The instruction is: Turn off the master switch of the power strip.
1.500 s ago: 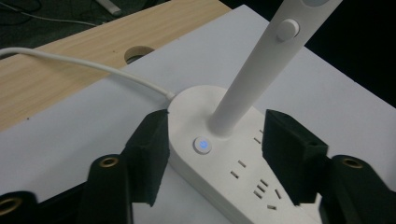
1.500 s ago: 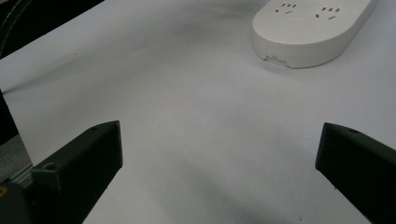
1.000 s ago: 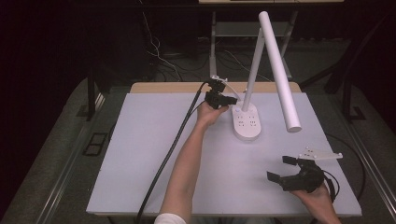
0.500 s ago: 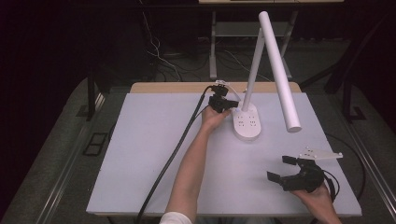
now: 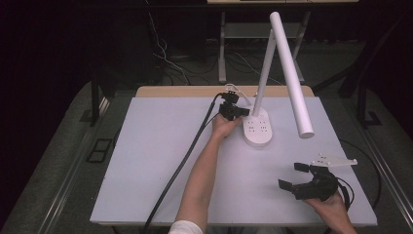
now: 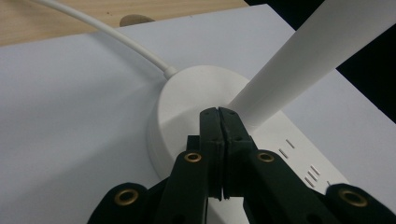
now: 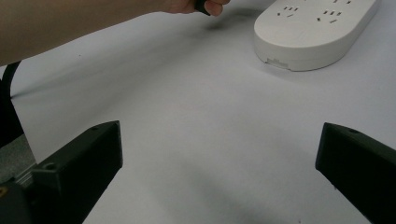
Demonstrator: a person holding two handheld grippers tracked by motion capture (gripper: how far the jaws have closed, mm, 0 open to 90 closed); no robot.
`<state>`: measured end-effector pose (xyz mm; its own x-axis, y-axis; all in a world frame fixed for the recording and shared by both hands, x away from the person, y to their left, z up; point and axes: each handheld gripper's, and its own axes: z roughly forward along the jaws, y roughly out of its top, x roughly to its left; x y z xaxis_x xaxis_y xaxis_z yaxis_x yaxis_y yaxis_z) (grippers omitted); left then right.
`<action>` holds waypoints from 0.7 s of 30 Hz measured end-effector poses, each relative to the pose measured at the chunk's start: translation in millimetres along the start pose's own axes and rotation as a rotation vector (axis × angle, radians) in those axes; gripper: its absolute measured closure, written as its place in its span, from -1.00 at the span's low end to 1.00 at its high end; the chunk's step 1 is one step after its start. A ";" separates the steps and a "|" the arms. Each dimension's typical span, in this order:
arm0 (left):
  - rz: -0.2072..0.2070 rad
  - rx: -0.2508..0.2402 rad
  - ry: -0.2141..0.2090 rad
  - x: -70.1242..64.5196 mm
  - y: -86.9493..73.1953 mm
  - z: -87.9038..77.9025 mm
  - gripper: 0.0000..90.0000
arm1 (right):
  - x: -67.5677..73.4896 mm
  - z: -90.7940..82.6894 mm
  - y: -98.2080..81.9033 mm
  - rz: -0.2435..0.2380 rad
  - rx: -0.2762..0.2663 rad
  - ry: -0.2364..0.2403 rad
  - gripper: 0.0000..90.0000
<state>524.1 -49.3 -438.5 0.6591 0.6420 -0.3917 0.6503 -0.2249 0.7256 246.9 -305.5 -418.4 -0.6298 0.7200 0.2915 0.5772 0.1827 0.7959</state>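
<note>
A white desk lamp stands on the white table point(image 5: 146, 161). Its oval base point(image 5: 257, 127) carries power sockets, a slanted stem point(image 5: 263, 73) rises from it, and a long tube head point(image 5: 292, 73) slopes down to the right. My left gripper point(image 5: 239, 113) is shut with nothing between its jaws, its tips against the base point(image 6: 187, 107) where the stem point(image 6: 308, 60) meets it. My right gripper point(image 5: 295, 176) rests open near the front right corner, apart from the lamp. The socket end of the base point(image 7: 313, 32) lies ahead of its wide jaws.
A white cord point(image 6: 107, 32) runs from the lamp base toward the wooden back edge point(image 5: 185, 91). A thick black cable point(image 5: 180, 165) trails from the left gripper across the table to its front edge. The left forearm point(image 5: 202, 170) crosses the middle. Dark floor and cables lie behind.
The left gripper has shifted slightly right along the table's back, closer onto the lamp base. The right gripper has stayed where it was.
</note>
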 end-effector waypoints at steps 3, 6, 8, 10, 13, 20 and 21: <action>-0.015 0.004 0.006 -0.3 -0.2 0.5 0.99 | -0.1 -0.7 0.2 0.004 -0.004 0.000 -1.00; -0.025 0.010 0.012 0.0 -0.6 0.6 0.99 | -0.5 -2.0 0.2 0.000 -0.004 -0.003 -1.00; -0.037 0.015 0.012 0.2 -0.4 0.4 1.00 | -0.6 -2.4 -0.1 0.001 -0.010 -0.004 -1.00; -0.040 0.016 0.012 0.3 -0.2 0.6 1.00 | -1.0 -2.5 0.1 0.002 -0.011 -0.006 -1.00; -0.033 0.024 0.028 -2.3 0.6 0.8 1.00 | -0.4 -3.0 0.0 -0.002 -0.016 -0.010 -1.00; -0.076 0.072 0.032 -5.3 5.9 1.9 1.00 | -0.5 -4.4 -0.1 0.002 -0.018 -0.011 -1.00; -0.080 0.072 0.035 -5.7 6.2 2.2 1.00 | -0.7 -4.6 -0.1 -0.001 -0.019 -0.013 -1.00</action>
<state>525.1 -56.0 -432.9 0.5913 0.6847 -0.4261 0.7266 -0.2232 0.6498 244.9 -309.0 -416.2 -0.6233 0.7285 0.2842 0.5667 0.1703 0.8062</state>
